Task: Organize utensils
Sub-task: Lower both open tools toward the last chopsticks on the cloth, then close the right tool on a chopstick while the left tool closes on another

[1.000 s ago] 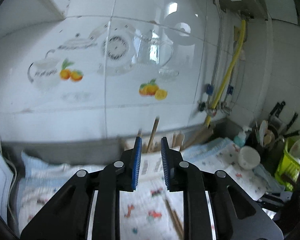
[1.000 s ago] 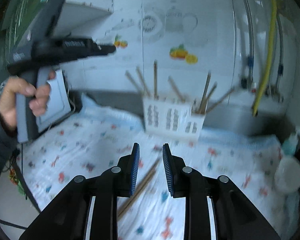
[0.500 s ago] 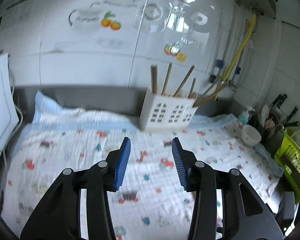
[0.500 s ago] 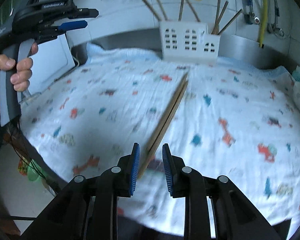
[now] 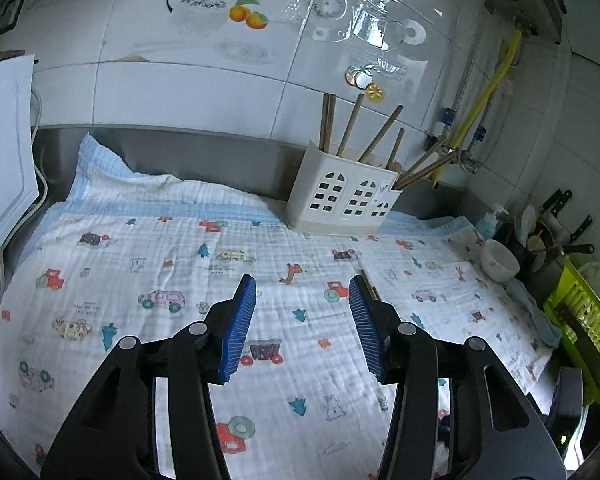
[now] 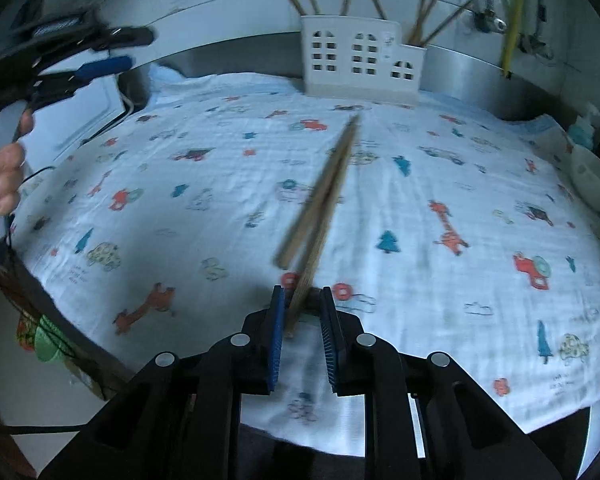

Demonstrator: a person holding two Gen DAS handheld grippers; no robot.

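Two brown chopsticks point(image 6: 324, 196) lie side by side on the printed cloth point(image 6: 440, 168), pointing toward the white house-shaped holder point(image 6: 360, 60). That holder point(image 5: 344, 196) stands by the back wall with several chopsticks upright in it. My right gripper point(image 6: 302, 292) is low over the cloth with its jaws closing. The near end of one chopstick sits between the pads, with a gap still showing. My left gripper point(image 5: 302, 284) hovers above the cloth, jaws opening, nothing between them. The tips of the chopsticks point(image 5: 370, 284) peek out past its right finger.
A white bowl point(image 5: 500, 260), a soap bottle point(image 5: 490, 220), a knife rack and a green drying rack point(image 5: 584, 320) crowd the right end. A white board point(image 5: 4, 140) leans at the left. A yellow hose point(image 5: 484, 96) runs down the wall. A hand point(image 6: 4, 176) holds the left gripper.
Both grippers came down from facing the wall to just above the cloth. The left jaws spread wider. The right gripper slid onto the near end of the chopsticks and its jaws narrowed.
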